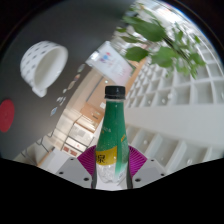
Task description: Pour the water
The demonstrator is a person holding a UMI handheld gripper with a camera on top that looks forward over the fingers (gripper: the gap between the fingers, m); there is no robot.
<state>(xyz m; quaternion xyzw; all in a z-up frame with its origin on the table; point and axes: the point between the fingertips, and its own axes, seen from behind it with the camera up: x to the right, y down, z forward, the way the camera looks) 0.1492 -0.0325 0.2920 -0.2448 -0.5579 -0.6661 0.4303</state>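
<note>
1. One green plastic bottle [114, 135] with a black cap [115, 92] stood upright between the two fingers of the gripper [112, 168], rising well above them.
2. The bottle's lower part was clear and see-through; its base was hidden down between the fingers, so what it rested on could not be made out.
3. A yellow band of label ran across the green body, but its print was too small to read.
4. Two magenta pads [90, 159] showed, one at either side of the bottle, each pressed up against its wall with no gap visible; the gripper was clenched on the bottle.
5. The fingers themselves were largely cut off, only their pale upper ends showing beside the pads.
6. One white cup [42, 66] with a handle lay beyond the bottle, off to the side, its mouth turned toward the camera; whether anything was in it could not be told.
7. One leafy green plant [158, 42] spread beyond the bottle on the opposite side, its pot hidden.
8. A white grid-like shelf unit [165, 110] stretched behind the bottle, its compartments too blurred to count.
9. A red shape [6, 115] sat partly cut off near the cup; what it was could not be told.
</note>
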